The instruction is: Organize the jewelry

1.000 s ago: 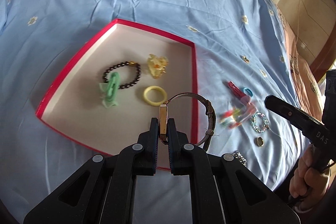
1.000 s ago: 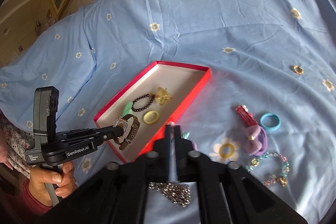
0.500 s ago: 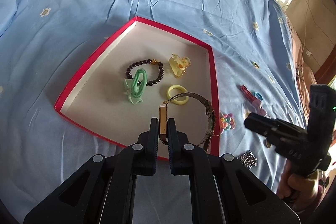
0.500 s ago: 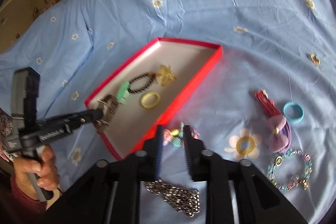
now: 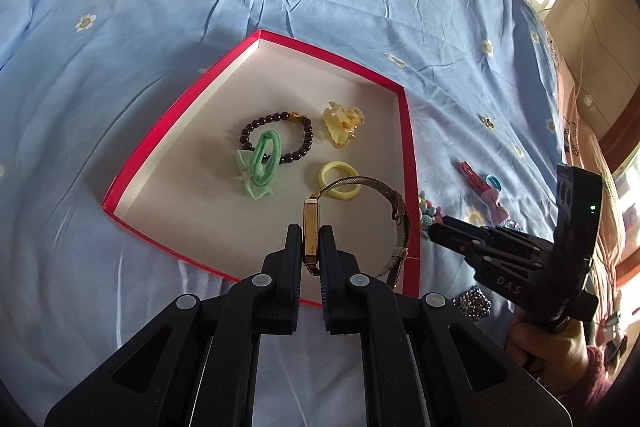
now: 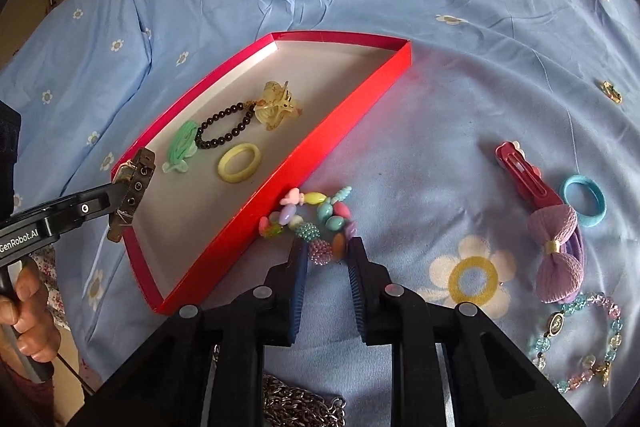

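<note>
My left gripper (image 5: 310, 239) is shut on a gold watch (image 5: 310, 227) with a brown strap (image 5: 401, 227), held over the near right corner of the red box (image 5: 412, 187). In the right wrist view the watch (image 6: 132, 195) hangs over the box's left end (image 6: 136, 259). The box holds a dark bead bracelet (image 5: 276, 135), a green hair tie (image 5: 262, 163), a yellow claw clip (image 5: 344, 125) and a yellow ring tie (image 5: 340, 177). My right gripper (image 6: 328, 255) is open, its jaws on either side of a colourful bead bracelet (image 6: 316, 219) lying beside the box.
On the blue flowered bedsheet to the right lie a red hair clip (image 6: 524, 179), a blue hair tie (image 6: 584, 199), a purple bow (image 6: 556, 251), a pastel bead bracelet (image 6: 580, 343) and a small gold piece (image 6: 612, 93). A silver chain (image 6: 300, 403) lies under my right gripper.
My right gripper has opened and moved down and forward around the colourful bead bracelet. My left gripper, still holding the watch, has drifted slightly over the box corner.
</note>
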A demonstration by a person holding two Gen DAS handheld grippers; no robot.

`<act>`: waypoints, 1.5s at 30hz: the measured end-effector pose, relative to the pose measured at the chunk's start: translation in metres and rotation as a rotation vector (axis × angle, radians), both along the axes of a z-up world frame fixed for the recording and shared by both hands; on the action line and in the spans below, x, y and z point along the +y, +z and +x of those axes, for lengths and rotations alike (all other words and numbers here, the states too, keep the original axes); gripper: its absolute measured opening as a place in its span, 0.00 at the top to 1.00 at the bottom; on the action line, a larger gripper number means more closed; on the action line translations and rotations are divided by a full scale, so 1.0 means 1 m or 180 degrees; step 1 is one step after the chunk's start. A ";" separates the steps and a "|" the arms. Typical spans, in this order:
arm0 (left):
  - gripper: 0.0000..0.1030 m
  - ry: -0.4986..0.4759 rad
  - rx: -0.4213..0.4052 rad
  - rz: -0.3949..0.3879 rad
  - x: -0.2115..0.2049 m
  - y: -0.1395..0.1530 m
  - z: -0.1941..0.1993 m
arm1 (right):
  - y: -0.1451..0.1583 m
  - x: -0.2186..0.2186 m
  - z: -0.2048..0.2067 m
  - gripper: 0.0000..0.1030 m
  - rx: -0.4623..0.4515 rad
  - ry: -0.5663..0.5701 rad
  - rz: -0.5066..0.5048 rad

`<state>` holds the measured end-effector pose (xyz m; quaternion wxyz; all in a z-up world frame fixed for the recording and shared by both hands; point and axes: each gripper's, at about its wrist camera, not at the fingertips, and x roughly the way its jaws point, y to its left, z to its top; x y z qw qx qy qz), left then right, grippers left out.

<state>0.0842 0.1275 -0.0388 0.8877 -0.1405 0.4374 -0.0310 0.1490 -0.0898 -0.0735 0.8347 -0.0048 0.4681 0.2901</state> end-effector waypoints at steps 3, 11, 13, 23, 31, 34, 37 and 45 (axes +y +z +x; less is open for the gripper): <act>0.93 0.0000 -0.0002 0.0000 0.001 0.000 0.000 | 0.007 -0.005 -0.003 0.81 -0.0053 -0.0031 0.0072; 0.93 0.0024 -0.0047 0.0000 0.008 0.005 -0.002 | 0.043 -0.007 -0.009 0.81 -0.0269 -0.0024 0.0224; 0.93 0.0037 -0.0053 0.0004 0.010 0.006 -0.003 | 0.051 -0.004 -0.011 0.81 -0.0333 -0.0001 0.0250; 0.93 0.0166 -0.0047 0.0043 0.028 0.006 -0.003 | 0.069 0.024 -0.012 0.82 -0.0410 0.0188 0.0353; 0.93 0.0288 0.0041 0.0128 0.049 0.000 0.007 | 0.063 0.054 -0.004 0.82 -0.0352 0.0316 0.0401; 0.93 0.0326 0.0073 0.0160 0.054 -0.003 0.013 | 0.057 0.067 0.004 0.82 -0.0324 0.0348 0.0408; 0.93 0.0355 0.0105 0.0196 0.058 -0.006 0.021 | 0.052 0.077 0.012 0.82 -0.0301 0.0354 0.0418; 0.93 0.0330 0.0227 0.0285 0.056 -0.022 0.036 | 0.028 0.090 0.024 0.88 -0.0159 0.0449 0.0303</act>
